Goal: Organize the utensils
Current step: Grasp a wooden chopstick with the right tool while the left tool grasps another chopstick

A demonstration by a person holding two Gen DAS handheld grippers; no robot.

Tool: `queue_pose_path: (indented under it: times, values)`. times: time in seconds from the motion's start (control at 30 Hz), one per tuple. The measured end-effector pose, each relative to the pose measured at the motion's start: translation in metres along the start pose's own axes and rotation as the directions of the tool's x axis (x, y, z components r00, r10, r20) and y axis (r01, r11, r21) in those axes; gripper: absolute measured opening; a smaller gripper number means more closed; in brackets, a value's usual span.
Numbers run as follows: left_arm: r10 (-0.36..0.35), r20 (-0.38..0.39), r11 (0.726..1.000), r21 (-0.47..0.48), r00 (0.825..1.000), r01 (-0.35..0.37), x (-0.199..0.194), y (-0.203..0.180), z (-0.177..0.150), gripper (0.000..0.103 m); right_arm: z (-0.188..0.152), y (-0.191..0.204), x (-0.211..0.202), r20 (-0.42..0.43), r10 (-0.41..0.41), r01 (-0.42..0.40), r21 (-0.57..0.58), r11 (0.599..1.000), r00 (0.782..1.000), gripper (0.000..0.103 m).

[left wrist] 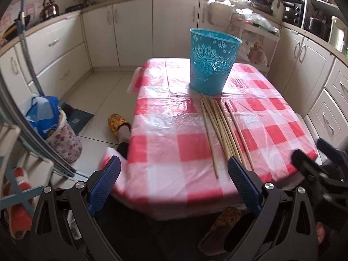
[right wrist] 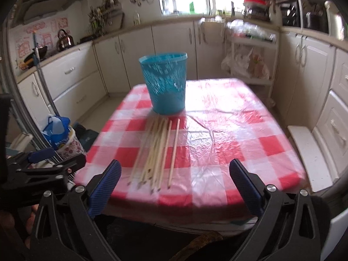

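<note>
Chopsticks (left wrist: 221,128): bundle laid on the table (left wrist: 165,152), long axis running from near edge toward blue bin (left wrist: 212,63), far tips touching it. Left tool (left wrist: 174,175) and right tool (right wrist: 175,177): both spread wide, empty, short of near ends; left judged nearer.

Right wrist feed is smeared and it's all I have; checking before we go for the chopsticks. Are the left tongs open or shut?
Observer: The left tongs are open wide, with nothing between the pads.
Operator: And the far ends, touching anything?
Observer: In the left wrist view the chopsticks run right up to the foot of the blue bucket. The tips look to touch it.
Operator: Anything on the floor close by?
Observer: A person's slippered foot is beside the left edge of the table.
</note>
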State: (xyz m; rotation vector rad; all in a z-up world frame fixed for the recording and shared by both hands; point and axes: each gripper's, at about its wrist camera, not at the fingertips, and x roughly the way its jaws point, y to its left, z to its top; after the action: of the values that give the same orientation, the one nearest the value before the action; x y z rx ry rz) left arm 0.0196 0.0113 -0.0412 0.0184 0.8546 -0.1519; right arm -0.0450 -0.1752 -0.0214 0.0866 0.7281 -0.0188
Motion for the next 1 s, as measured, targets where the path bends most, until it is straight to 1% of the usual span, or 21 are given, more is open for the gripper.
queue_pose_path:
  times: [0.03, 0.07, 0.1, 0.13, 0.2, 0.23, 0.3, 0.4, 0.47, 0.6, 0.63, 0.77, 0.87, 0.93, 1.0]
  values:
    - [-0.004, -0.004, 1.000, -0.004, 1.000, 0.004, 0.011, -0.003, 0.005, 0.095, 0.007, -0.003, 0.018, -0.026, 0.010, -0.010, -0.001, 1.000, 1.000, 0.072]
    - [0.003, -0.009, 1.000, -0.004, 1.000, -0.003, 0.021, -0.005, 0.009, 0.095, 0.015, -0.005, 0.034, -0.048, 0.012, -0.012, -0.007, 1.000, 0.999, 0.069]
    - [0.005, -0.014, 1.000, -0.005, 1.000, -0.005, 0.028, -0.007, 0.012, 0.095, 0.020, -0.007, 0.050, -0.068, 0.018, -0.019, -0.007, 1.000, 0.998, 0.062]
    - [0.003, -0.022, 1.000, -0.009, 1.000, -0.004, 0.040, -0.009, 0.016, 0.095, 0.027, -0.007, 0.069, -0.090, 0.020, -0.021, -0.017, 1.000, 0.996, 0.051]
    - [0.007, -0.026, 1.000, -0.013, 1.000, -0.007, 0.051, -0.010, 0.019, 0.095, 0.033, -0.008, 0.096, -0.125, 0.041, -0.043, -0.010, 0.999, 0.991, 0.043]
    - [0.009, -0.034, 1.000, -0.017, 0.999, -0.010, 0.061, -0.011, 0.023, 0.095, 0.038, -0.009, 0.113, -0.149, 0.038, -0.040, -0.009, 0.999, 0.988, 0.040]
    - [0.005, -0.041, 1.000, -0.018, 0.999, -0.006, 0.070, -0.012, 0.026, 0.095, 0.040, -0.008, 0.133, -0.181, 0.046, -0.048, -0.003, 0.999, 0.982, 0.034]
    - [0.014, -0.052, 1.000, -0.011, 0.999, -0.014, 0.087, -0.015, 0.032, 0.095, 0.042, -0.007, 0.151, -0.209, 0.051, -0.054, -0.012, 0.998, 0.977, 0.029]
    - [0.018, -0.065, 1.000, -0.002, 0.998, -0.018, 0.099, -0.019, 0.036, 0.095, 0.043, -0.007, 0.162, -0.224, 0.037, -0.046, -0.038, 0.998, 0.974, 0.027]
    - [0.033, -0.074, 0.999, 0.017, 0.997, -0.032, 0.117, -0.025, 0.042, 0.095, 0.047, -0.008, 0.171, -0.219, 0.019, -0.040, -0.094, 0.995, 0.976, 0.015]
    - [0.035, -0.075, 0.999, 0.023, 0.997, -0.034, 0.119, -0.027, 0.043, 0.095, 0.047, -0.008, 0.172, -0.218, 0.015, -0.039, -0.103, 0.994, 0.976, 0.010]
    - [0.053, -0.073, 0.997, 0.060, 0.996, -0.048, 0.133, -0.037, 0.049, 0.095, 0.044, -0.009, 0.171, -0.210, 0.025, -0.051, -0.121, 0.991, 0.977, 0.008]
    - [0.059, -0.093, 0.995, 0.085, 0.994, -0.052, 0.145, -0.045, 0.053, 0.088, 0.044, -0.009, 0.171, -0.203, 0.031, -0.057, -0.125, 0.990, 0.979, 0.008]
    - [0.046, -0.111, 0.996, 0.085, 0.993, -0.037, 0.152, -0.046, 0.055, 0.080, 0.044, -0.010, 0.171, -0.203, 0.043, -0.066, -0.110, 0.992, 0.978, 0.008]
    - [0.049, -0.127, 0.995, 0.092, 0.991, -0.037, 0.158, -0.048, 0.055, 0.073, 0.044, -0.010, 0.171, -0.204, 0.051, -0.072, -0.098, 0.993, 0.978, 0.008]
